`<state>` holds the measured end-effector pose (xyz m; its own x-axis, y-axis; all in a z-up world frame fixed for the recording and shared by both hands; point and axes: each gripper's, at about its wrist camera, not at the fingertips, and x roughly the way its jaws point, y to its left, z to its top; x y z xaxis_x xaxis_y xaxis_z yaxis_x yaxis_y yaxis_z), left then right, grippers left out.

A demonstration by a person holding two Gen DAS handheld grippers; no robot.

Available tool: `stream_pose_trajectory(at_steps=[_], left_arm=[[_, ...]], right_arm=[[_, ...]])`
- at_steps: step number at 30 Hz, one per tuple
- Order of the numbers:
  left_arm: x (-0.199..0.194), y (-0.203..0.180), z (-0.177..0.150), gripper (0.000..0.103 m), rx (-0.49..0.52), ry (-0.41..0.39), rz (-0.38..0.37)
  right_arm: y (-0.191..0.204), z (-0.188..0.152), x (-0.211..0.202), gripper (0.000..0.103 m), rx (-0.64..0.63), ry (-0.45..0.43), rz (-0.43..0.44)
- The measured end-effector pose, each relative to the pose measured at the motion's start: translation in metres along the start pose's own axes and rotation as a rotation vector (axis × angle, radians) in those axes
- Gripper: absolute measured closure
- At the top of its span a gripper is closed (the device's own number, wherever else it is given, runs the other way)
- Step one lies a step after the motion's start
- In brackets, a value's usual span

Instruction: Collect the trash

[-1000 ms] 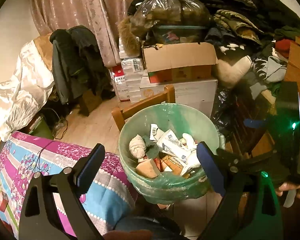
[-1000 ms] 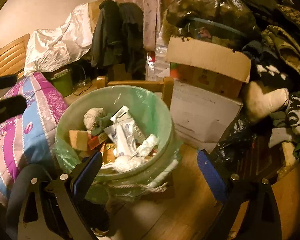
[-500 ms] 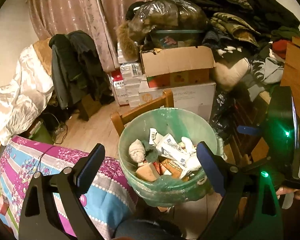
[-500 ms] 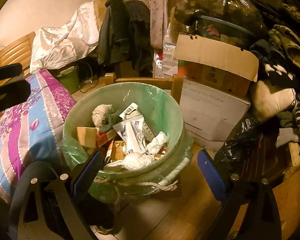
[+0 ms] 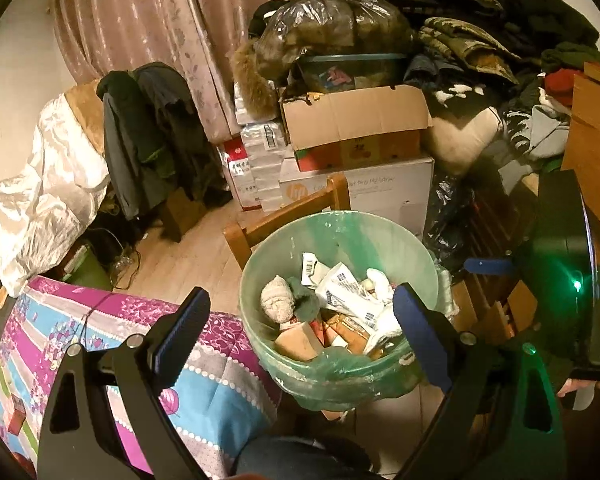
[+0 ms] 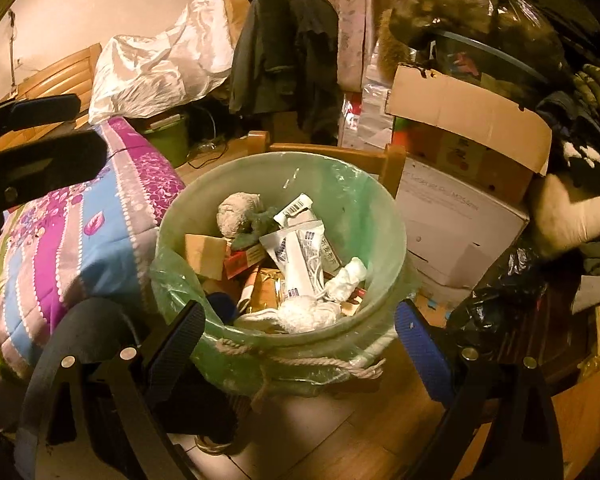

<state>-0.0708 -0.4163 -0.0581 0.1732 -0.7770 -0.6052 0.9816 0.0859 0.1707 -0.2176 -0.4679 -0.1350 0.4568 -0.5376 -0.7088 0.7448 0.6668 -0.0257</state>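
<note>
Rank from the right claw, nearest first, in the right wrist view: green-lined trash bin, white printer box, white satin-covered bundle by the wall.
1. Green-lined trash bin, directly ahead between the open fingers of the right claw.
2. White printer box, behind the bin, to the right.
3. White satin-covered bundle, far back left against the wall.

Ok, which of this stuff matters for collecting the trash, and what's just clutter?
Part of the job:
- bin with its green liner
- rubbish inside: tube, tissue wads, small carton
- left gripper and right gripper, both open

Just lying about:
- quilt
- cardboard boxes
- heap of clothes
- chair
</note>
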Motion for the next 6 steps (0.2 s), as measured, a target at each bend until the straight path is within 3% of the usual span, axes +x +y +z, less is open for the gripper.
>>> stream_pose_trajectory(at_steps=[6], left_arm=[[0.0030, 0.0085, -0.0002, 0.014, -0.043, 0.032, -0.019]], right_arm=[[-0.0032, -0.0018, 0.0038, 0.008, -0.007, 0.011, -0.014]])
